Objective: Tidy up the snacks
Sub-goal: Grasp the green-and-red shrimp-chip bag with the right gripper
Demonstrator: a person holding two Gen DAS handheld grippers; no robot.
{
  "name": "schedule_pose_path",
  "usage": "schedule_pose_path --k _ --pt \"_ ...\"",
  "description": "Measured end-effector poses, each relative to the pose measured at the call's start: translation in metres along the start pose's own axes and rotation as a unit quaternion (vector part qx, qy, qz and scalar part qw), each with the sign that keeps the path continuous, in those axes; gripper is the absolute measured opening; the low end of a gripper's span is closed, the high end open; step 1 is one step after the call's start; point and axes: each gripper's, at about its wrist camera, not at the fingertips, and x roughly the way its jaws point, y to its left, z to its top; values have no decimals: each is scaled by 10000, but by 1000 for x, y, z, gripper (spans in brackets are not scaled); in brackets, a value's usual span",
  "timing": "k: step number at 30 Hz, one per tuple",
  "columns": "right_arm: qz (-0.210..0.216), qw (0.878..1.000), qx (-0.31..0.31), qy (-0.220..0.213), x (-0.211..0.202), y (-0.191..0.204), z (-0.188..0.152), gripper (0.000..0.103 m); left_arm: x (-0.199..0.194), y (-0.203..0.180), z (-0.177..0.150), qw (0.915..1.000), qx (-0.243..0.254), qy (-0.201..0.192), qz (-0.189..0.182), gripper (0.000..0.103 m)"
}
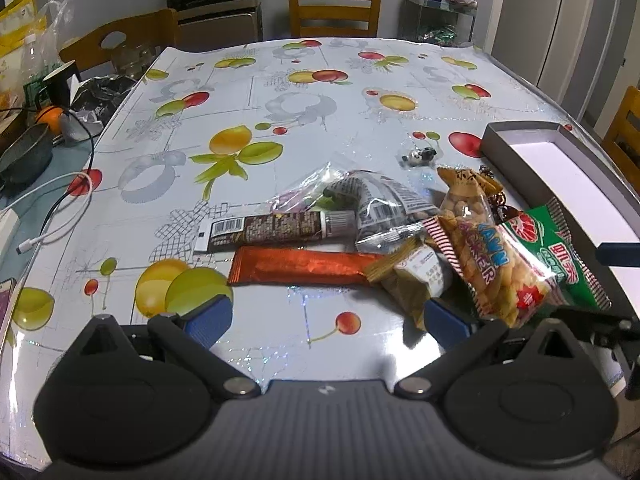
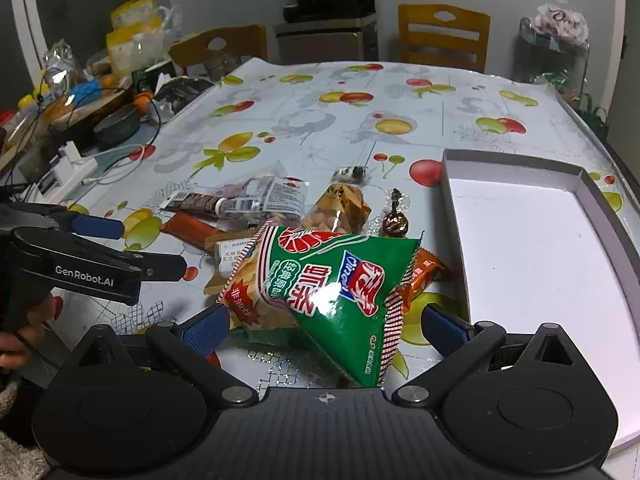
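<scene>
Right hand-held gripper [image 2: 325, 326] spread wide around the green shrimp-chip bag [image 2: 340, 292], not yet pinching. Left hand-held gripper [image 1: 328, 318] spread too, low over the bench [image 1: 280, 80]. Bag atop the snack pile [image 2: 280, 216], just left of the grey box [image 2: 520, 240]. Probably light, puffy, slick, crushable; best taken by the crimped seam.

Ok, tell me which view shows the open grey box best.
The right wrist view: the grey box shows nearly whole, its white floor bare. The left wrist view catches only its corner, squeezed against the right edge.
</scene>
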Motion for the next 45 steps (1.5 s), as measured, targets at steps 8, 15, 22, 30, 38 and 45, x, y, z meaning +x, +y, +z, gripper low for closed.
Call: schedule_pose_path --k 8,15,22,30,38,45 --pt "24 9998 162 64 9 -5 3 103 5 -2 2 9999 112 49 -41 103" --pt "24 9998 183 108 16 -6 6 103 13 1 3 9999 56 95 -99 103" --pt "51 9997 199 139 20 -7 5 103 17 1 3 9999 36 118 -109 103" --pt "49 9997 189 119 18 -7 4 103 17 -1 3 9999 49 109 -118 103" --pt "31 9997 217 99 14 -10 3 103 15 -7 3 9998 106 89 -131 103" --pt "46 9998 161 75 11 -7 5 103 14 -7 3 9998 146 78 -131 103"
